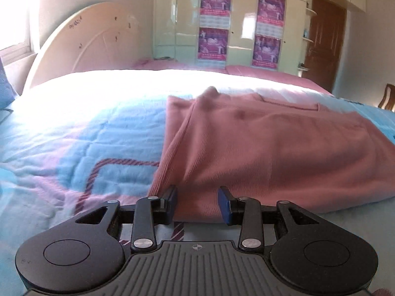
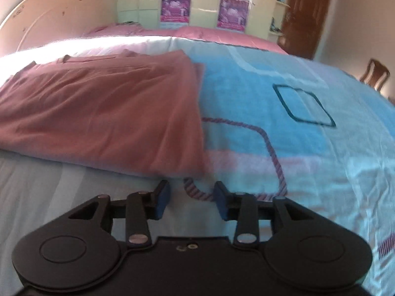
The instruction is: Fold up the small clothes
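Two grippers low over bed. Left gripper (image 1: 197,203) jaws apart, straddling near edge of folded pink garment (image 1: 266,148), nothing clamped. Right gripper (image 2: 192,199) jaws apart, empty, just short of garment's near right corner. Garment lies flat on blue-and-pink quilt (image 2: 308,153). Beyond: cream headboard (image 1: 93,39), wardrobe with purple posters (image 1: 214,22), brown door (image 1: 323,39).

Pink garment (image 1: 266,148) — folded, flat on bed
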Available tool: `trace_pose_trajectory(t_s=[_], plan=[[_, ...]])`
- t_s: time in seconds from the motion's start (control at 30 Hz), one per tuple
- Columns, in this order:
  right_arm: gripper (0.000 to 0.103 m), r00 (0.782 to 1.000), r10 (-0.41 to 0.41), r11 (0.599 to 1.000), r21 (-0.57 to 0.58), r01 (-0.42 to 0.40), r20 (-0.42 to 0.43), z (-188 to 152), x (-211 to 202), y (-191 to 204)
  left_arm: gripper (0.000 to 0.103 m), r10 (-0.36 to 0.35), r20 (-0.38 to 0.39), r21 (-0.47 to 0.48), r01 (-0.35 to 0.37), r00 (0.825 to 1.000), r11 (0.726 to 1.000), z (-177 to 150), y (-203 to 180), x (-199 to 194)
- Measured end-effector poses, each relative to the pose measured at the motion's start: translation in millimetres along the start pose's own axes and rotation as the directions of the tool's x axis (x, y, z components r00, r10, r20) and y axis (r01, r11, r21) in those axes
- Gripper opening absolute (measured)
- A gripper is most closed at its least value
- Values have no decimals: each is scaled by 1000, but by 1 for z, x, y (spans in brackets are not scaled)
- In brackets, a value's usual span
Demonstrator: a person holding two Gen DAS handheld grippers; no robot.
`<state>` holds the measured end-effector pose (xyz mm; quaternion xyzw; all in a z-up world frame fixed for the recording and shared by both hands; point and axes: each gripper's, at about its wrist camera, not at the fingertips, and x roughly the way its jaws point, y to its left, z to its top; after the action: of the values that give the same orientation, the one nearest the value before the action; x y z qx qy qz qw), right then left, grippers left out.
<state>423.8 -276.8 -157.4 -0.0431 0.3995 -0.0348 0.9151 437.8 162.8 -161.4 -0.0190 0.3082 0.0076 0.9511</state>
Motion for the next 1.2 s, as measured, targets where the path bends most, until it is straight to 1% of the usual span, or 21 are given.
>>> trace_pose_trajectory(t_s=[0.07, 0.13, 0.17, 0.2, 0.3, 0.4, 0.43, 0.47, 0.5, 0.57, 0.63, 0.67, 0.7, 0.73, 0.8, 0.87, 0.9, 0.97, 1.03, 1.1, 1.2], plan=[[35, 995, -17, 1000, 19, 15, 101, 5, -24, 4, 38, -30, 33, 22, 29, 999, 999, 4, -17, -6], [35, 984, 39, 999, 17, -43, 173, 16, -39, 22, 40, -100, 53, 32, 98, 994, 995, 8, -42, -10], [35, 979, 86, 996, -6, -86, 186, 22, -40, 37, 47, -134, 55, 44, 132, 989, 990, 10, -58, -7], [35, 974, 130, 991, -38, -125, 186, 28, -39, 52, 50, -168, 51, 56, 165, 984, 985, 10, -74, -4], [35, 959, 238, 968, -119, -221, 152, 39, -23, 100, 53, -229, 21, 97, 226, 973, 969, 10, -117, 8], [35, 958, 277, 953, -148, -264, 73, 40, 2, 131, 54, -208, -63, 101, 214, 976, 972, 6, -132, 27], [34, 962, 271, 953, -151, -263, 33, 39, 11, 134, 54, -194, -67, 87, 199, 979, 976, 5, -126, 30], [33, 965, 261, 954, -154, -256, 13, 36, 15, 132, 54, -168, -39, 71, 170, 985, 983, 7, -116, 27], [33, 964, 263, 954, -153, -256, 28, 33, 11, 126, 54, -136, -3, 58, 136, 991, 989, 9, -100, 22], [36, 975, 204, 973, -125, -193, 84, 33, 0, 102, 54, -36, 23, 41, 35, 999, 999, 10, -65, 17], [36, 985, 126, 991, -51, -121, 121, 30, -3, 73, 54, 48, -16, 7, -48, 999, 999, 6, -31, 27], [38, 991, 87, 996, -20, -85, 104, 29, 2, 59, 54, 45, -50, -26, -46, 998, 999, 2, -12, 33], [37, 996, 57, 998, 5, -57, 64, 28, 11, 47, 54, 8, -33, -56, -10, 999, 998, 1, -1, 31], [36, 997, 65, 998, 26, -66, 30, 26, 18, 34, 54, 10, -33, -60, -12, 999, 998, 4, 2, 29], [31, 995, 96, 994, 39, -97, 41, 29, 12, 24, 54, 26, -19, -9, -26, 999, 1000, 6, -6, 26], [31, 994, 71, 997, 17, -73, 84, 30, 3, 24, 54, 35, -36, 16, -35, 999, 999, 4, -13, 29], [29, 995, 65, 998, 17, -67, 77, 30, 3, 23, 54, 48, -50, 17, -47, 998, 999, 1, -15, 30], [27, 999, 36, 999, 23, -36, 7, 23, 13, 20, 54, 64, -38, 8, -64, 997, 998, 4, -23, 25], [28, 999, 32, 999, 11, -32, 10, 28, 12, 24, 54, 40, -9, -10, -40, 999, 999, 11, -35, 28], [30, 997, 52, 999, 4, -52, 61, 36, 4, 33, 54, 15, 34, -4, -15, 999, 1000, 15, -44, 18], [34, 987, 106, 994, -14, -105, 122, 54, 3, 56, 55, -52, 38, 15, 51, 998, 999, 30, -71, 31]])
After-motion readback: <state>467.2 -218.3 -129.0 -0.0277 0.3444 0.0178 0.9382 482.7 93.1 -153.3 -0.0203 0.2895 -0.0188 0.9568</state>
